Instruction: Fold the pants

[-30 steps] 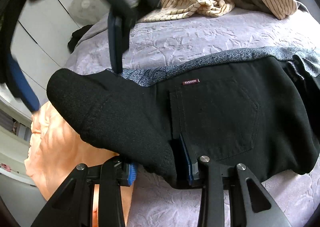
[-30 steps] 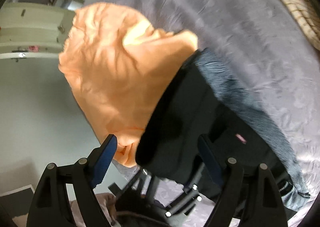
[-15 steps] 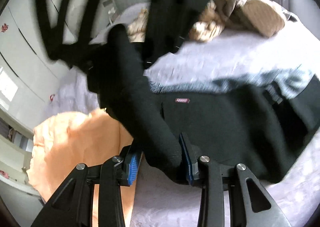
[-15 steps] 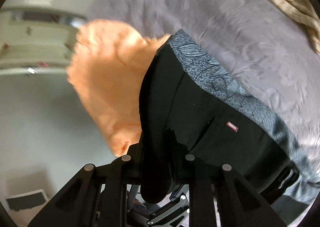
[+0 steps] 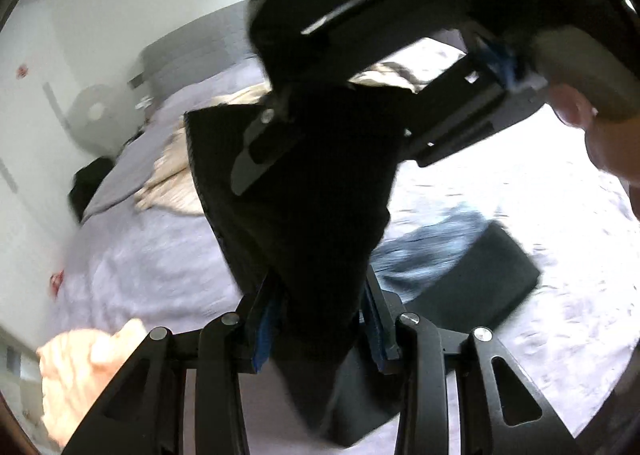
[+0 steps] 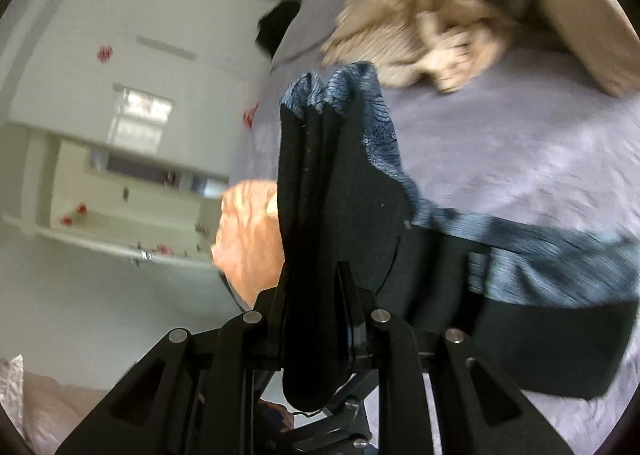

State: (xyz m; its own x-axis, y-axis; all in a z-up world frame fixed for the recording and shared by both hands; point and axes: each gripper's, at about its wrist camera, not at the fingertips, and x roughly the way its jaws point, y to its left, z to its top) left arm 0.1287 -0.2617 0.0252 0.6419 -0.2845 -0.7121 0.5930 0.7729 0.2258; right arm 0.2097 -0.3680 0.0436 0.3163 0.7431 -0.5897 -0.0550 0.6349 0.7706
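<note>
The black pants (image 5: 320,195) with a blue patterned lining hang lifted above the lilac bed. My left gripper (image 5: 318,329) is shut on a thick fold of the black cloth. The right gripper's frame (image 5: 400,15) fills the top of the left wrist view and holds the same cloth higher up. In the right wrist view my right gripper (image 6: 320,319) is shut on the pants (image 6: 320,195), whose blue lining (image 6: 372,115) shows at the top edge. The rest of the pants (image 6: 520,319) trails onto the bed to the right.
A heap of beige striped clothes (image 6: 460,15) lies at the far side of the bed (image 6: 520,155). An orange cloth (image 6: 248,239) lies at the bed's edge, also in the left wrist view (image 5: 80,367). White cupboards (image 6: 120,135) stand beyond.
Both grippers have lifted the pants end up off the bed. The right gripper was open a second ago, then shut on the cloth. The views have swung up.
</note>
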